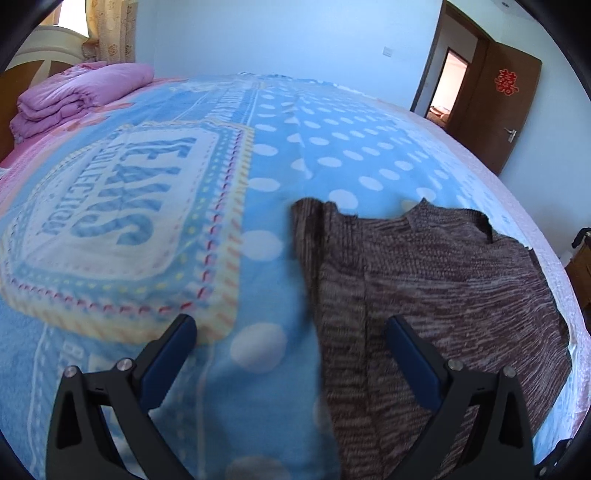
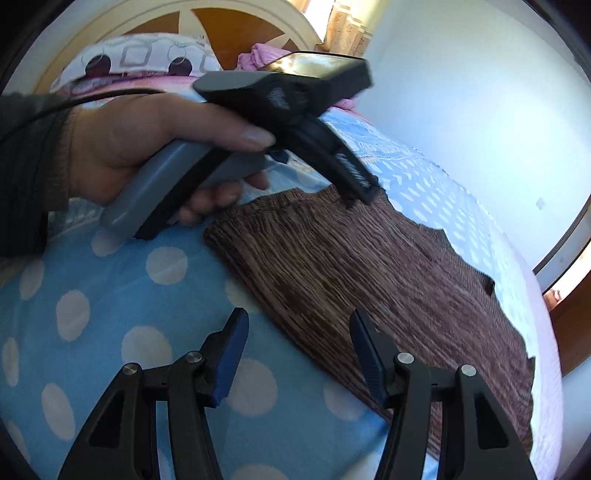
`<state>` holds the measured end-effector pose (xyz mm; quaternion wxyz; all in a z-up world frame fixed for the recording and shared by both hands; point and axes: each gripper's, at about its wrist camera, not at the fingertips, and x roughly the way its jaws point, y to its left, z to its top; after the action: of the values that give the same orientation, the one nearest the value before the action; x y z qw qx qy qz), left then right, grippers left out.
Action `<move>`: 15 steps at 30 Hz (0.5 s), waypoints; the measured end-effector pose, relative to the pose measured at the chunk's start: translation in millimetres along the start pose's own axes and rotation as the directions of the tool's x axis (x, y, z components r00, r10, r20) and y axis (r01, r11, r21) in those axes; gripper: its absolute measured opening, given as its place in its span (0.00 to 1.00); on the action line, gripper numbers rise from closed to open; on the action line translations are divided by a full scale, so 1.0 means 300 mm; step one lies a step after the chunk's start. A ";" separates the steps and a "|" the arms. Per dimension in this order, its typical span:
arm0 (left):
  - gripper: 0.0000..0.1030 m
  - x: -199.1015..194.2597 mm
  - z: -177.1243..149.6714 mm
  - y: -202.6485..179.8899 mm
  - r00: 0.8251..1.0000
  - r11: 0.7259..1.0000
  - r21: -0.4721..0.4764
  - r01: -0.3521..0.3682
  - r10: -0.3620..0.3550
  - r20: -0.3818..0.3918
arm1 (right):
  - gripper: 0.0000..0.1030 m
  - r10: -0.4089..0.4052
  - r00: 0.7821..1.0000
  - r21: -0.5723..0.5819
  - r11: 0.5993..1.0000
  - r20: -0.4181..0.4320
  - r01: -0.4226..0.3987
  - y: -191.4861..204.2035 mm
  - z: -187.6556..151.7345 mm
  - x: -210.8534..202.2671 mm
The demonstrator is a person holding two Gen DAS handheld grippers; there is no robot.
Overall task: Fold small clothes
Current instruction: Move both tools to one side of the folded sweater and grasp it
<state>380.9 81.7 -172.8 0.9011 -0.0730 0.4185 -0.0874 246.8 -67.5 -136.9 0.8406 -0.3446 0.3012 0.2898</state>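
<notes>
Two sets of tongs hover over a bed [image 1: 258, 206] covered by a light blue blanket [image 1: 325, 147] with white polka dots and a large printed emblem. A small brown knitted garment [image 1: 424, 280] lies flat on the blanket, toward the bed's edge nearest the open wooden door [image 1: 509, 107].

In the left wrist view, the left tongs [image 1: 291, 332] are spread wide with nothing between the blue pads. One finger sits over the bare blanket, the other over the garment, so the garment's left edge runs between them.

In the right wrist view, the right tongs [image 2: 299, 325] are also spread and hold nothing. They straddle the garment's near edge, one finger above the dotted blanket, the other above the knit.

The same view shows the person's left hand [image 2: 140, 147], in a dark sleeve, gripping the grey handle of the other tool, whose black tips are at the garment's far edge; whether they touch the knit is unclear.

A folded pink quilt [image 1: 81, 92] sits by the headboard [image 2: 229, 22], next to a patterned pillow [image 2: 140, 55].
</notes>
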 end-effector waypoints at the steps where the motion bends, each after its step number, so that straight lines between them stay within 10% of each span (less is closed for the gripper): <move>1: 1.00 0.007 0.007 -0.004 1.000 1.000 0.006 0.013 -0.013 0.001 | 0.56 -0.002 1.000 -0.005 1.000 0.000 0.002 0.005 0.010 0.008; 15: 0.69 0.072 0.084 0.022 0.972 0.971 -0.046 0.233 -0.232 0.021 | 0.56 -0.096 0.995 -0.060 0.993 0.012 0.097 0.082 0.084 0.061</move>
<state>414.8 85.0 -174.1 0.8858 -0.1438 0.4021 -0.1817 249.3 -28.9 -145.1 0.8441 -0.3829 0.2715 0.2594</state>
